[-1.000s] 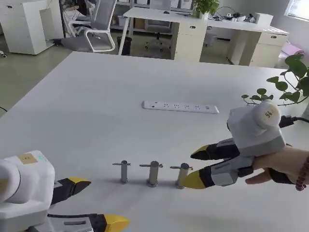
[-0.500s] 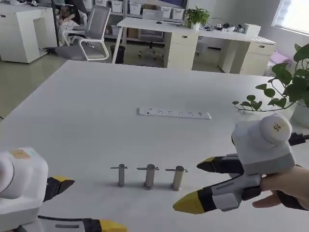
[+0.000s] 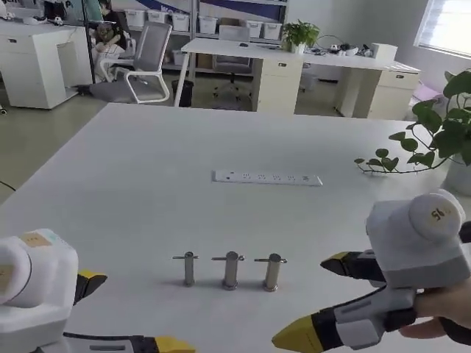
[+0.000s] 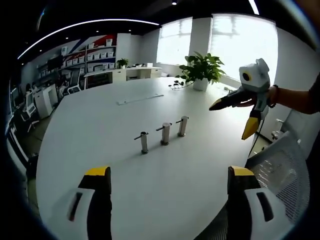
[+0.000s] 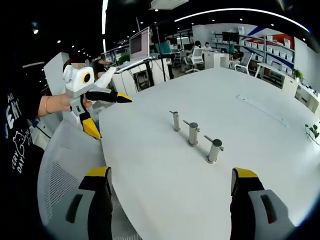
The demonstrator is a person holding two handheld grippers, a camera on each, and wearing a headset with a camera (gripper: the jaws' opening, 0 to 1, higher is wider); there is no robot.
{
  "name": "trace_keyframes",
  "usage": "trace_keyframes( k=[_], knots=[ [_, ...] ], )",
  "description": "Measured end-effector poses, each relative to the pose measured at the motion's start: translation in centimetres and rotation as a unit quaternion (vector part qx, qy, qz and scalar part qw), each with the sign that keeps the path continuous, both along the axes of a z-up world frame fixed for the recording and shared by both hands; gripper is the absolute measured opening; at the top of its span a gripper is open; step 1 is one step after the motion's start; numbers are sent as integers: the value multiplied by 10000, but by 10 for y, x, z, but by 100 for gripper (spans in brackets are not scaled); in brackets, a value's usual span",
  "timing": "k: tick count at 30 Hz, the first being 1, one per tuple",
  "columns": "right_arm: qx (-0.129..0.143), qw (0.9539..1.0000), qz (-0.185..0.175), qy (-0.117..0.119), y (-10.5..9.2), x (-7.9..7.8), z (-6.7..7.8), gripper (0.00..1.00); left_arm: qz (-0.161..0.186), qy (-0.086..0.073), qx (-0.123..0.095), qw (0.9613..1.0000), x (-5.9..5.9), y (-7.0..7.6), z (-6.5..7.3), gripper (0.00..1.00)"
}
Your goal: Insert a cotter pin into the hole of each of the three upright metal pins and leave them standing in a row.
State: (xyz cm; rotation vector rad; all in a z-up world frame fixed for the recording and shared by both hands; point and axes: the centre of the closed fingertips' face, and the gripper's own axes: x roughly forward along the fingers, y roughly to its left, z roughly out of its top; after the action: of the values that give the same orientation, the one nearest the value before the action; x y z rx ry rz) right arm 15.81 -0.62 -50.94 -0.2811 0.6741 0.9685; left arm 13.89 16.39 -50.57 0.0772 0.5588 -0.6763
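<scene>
Since all three metal pins point(image 3: 230, 270) carry cotter pins point(image 3: 218, 259), I hold my left gripper point(image 3: 132, 312) and right gripper point(image 3: 307, 301) spread, well clear.

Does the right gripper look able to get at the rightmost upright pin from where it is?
Likely yes. The right gripper hangs open beside the row, and just bare table lies between it and the rightmost pin.
</scene>
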Motion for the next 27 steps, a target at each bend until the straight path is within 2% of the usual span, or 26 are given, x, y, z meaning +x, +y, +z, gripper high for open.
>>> trace_keyframes(
  k=[1,4,6,11,12,16,21,27],
  knots=[
    [8,10000,-62,-34,-2,-1,1,99,-9,28,-10,10000,-1,0,0,97],
    [192,9995,-241,108,-4,-7,3,99,53,86,-71,9999,-4,0,1,97],
    [195,9995,-229,102,-5,-11,3,99,51,141,-129,9998,-6,-1,0,97],
    [228,9991,-326,157,-9,-20,1,99,-32,158,222,9996,-15,2,-6,96],
    [232,9990,-356,161,-9,-23,0,99,-57,134,218,9997,-16,1,-6,96],
    [255,9984,-470,195,-12,-26,-1,97,23,197,16,9998,-18,3,0,96],
    [297,9974,-593,278,-14,-31,-3,95,254,112,-161,9995,-19,7,10,96],
    [352,9970,-619,309,-11,-36,-3,94,430,136,-159,9989,-20,17,9,97]
  ],
)
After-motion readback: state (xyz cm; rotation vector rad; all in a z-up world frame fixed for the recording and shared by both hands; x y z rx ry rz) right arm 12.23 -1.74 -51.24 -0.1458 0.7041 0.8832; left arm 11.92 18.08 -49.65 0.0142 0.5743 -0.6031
